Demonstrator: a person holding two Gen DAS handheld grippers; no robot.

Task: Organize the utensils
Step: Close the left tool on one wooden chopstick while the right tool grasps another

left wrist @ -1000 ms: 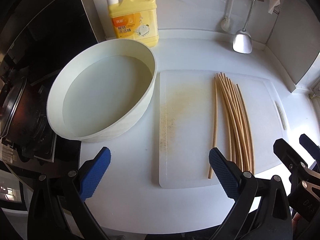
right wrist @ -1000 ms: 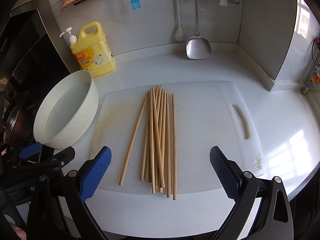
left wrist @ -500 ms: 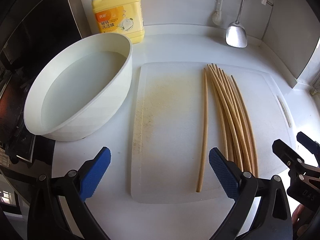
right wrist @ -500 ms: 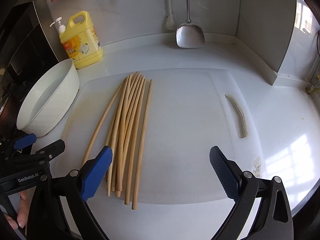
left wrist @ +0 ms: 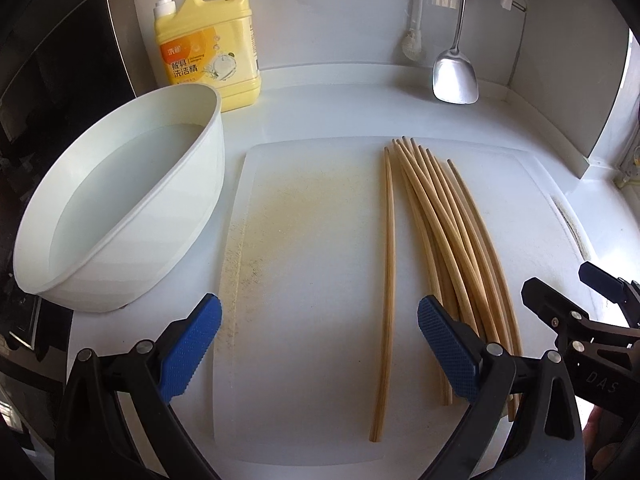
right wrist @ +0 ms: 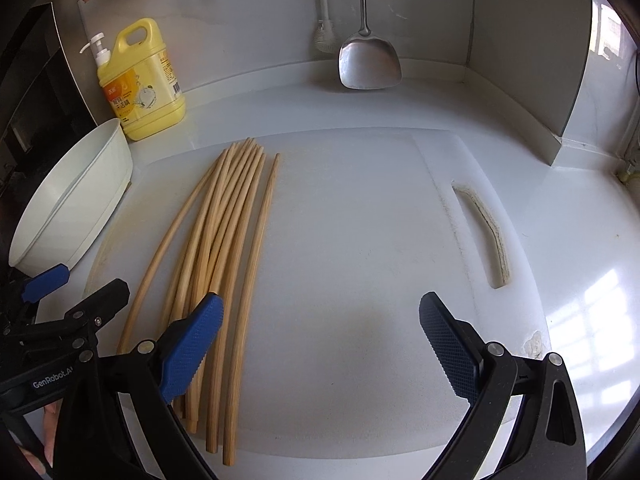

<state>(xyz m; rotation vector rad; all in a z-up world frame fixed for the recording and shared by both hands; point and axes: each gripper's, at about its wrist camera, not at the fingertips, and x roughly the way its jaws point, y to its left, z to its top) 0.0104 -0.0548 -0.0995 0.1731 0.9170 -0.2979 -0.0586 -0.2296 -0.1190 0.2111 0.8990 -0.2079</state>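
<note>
Both hand-held grippers (left wrist: 320,344) (right wrist: 320,344) gape above chopsticks (left wrist: 452,236) on cutting board (left wrist: 304,264).

Yellow detergent bottle (left wrist: 208,42) behind water-filled white basin (left wrist: 120,216); spatula (right wrist: 369,62) hanging.

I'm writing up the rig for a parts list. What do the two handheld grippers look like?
Both match: black plastic frames with silver rivets, and two fingers tipped with blue cross-hatched pads. The left gripper shows white "GenRobot.AI" lettering on its side in the right wrist view; the right gripper shows "DAS" in the left wrist view. No cables or sleeves are visible.
</note>
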